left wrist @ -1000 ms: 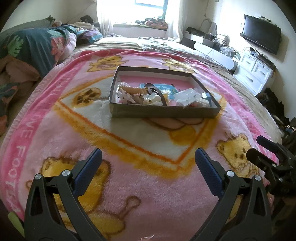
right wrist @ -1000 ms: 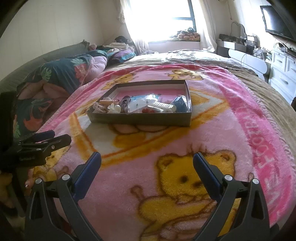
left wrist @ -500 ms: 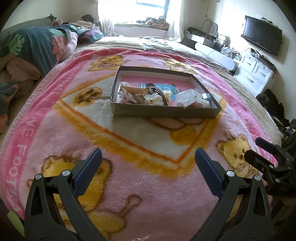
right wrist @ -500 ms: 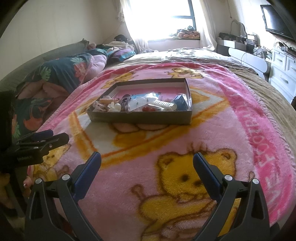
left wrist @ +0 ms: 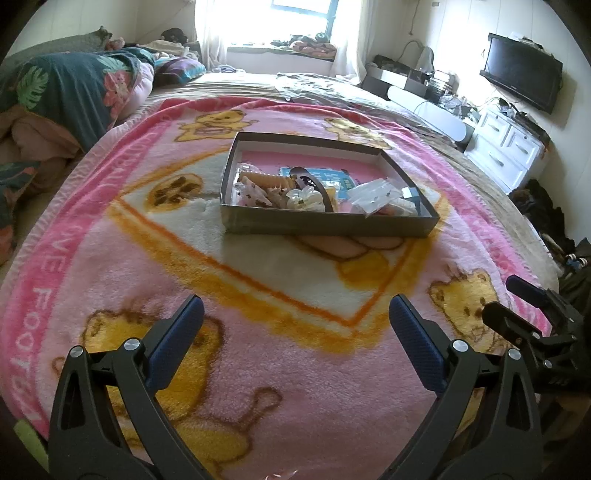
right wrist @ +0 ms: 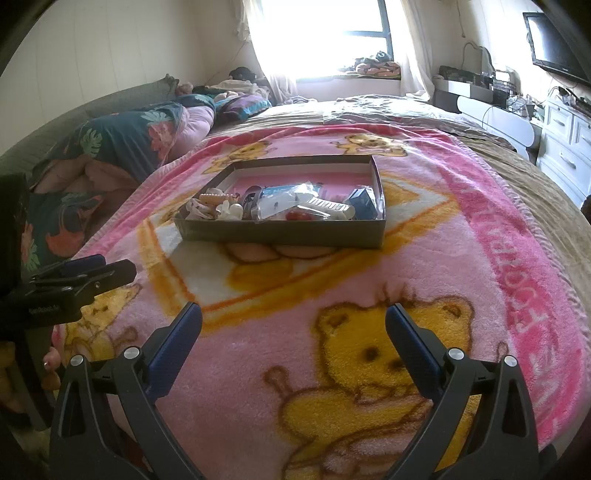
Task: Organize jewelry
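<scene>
A shallow grey cardboard box [left wrist: 325,224] with a pink floor lies on a pink bear-pattern blanket [left wrist: 258,280] on a bed. It holds a jumble of hair clips, a white flower piece [left wrist: 304,197], a dark hairband, clear plastic bags [left wrist: 373,192] and a blue card. The box also shows in the right wrist view [right wrist: 284,232]. My left gripper [left wrist: 295,314] is open and empty, well short of the box. My right gripper [right wrist: 293,321] is open and empty, also short of it. Each gripper shows at the edge of the other's view.
Folded quilts and pillows [left wrist: 74,85] lie at the left of the bed. A white dresser [left wrist: 506,147] and a wall TV [left wrist: 521,81] stand at the right. A bright window [right wrist: 332,33] is at the far end.
Both grippers have moved slightly forward toward the box. Their jaws stay open and empty.
</scene>
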`<state>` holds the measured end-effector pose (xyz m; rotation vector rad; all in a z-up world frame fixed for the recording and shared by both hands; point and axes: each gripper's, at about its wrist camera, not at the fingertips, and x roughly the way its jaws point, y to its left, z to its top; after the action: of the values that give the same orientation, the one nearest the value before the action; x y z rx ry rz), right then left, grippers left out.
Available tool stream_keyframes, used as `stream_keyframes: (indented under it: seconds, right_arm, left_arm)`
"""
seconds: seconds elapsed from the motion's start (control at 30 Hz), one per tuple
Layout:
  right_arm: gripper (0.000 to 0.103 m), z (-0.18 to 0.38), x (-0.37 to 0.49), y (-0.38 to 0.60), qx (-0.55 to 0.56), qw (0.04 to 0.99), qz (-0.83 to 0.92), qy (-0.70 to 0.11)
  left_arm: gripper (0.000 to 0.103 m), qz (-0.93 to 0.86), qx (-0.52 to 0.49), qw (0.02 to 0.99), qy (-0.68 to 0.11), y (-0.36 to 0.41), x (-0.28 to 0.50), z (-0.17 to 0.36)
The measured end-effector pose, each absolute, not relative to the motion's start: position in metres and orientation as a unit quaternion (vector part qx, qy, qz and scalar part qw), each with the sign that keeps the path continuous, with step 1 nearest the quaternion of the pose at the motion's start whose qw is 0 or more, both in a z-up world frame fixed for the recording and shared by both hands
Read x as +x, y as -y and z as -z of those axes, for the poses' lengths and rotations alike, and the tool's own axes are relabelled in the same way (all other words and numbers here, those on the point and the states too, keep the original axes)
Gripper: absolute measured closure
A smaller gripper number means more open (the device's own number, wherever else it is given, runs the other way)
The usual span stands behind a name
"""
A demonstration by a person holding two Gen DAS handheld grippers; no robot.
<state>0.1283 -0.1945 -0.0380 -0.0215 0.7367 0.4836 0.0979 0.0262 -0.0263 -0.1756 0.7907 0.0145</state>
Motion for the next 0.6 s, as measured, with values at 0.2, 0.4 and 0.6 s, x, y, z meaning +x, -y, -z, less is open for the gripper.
stream_keyframes:
  seconds: [0.2,0.4,0.6]
  right_arm:
    - [0.004,0.0376,0.1284,0.1945,-0.01,0.904,-0.234,-0.357]
    - [0.004,0.0384,0.1279,0.1947,-0.011,0.905,-0.233,-0.356]
    - [0.004,0.039,0.1282,0.1948,-0.011,0.905,-0.233,-0.356]
  left_arm:
    - [0.009,-0.008,-0.084,0.919,-0.385,-0.0247,0.0981,0.0256]
    - [0.009,-0.008,-0.084,0.919,-0.385,-0.0243,0.0989,0.0257]
    - [0.009,-0.007,-0.086,0.919,-0.385,-0.0244,0.0989,0.0255]
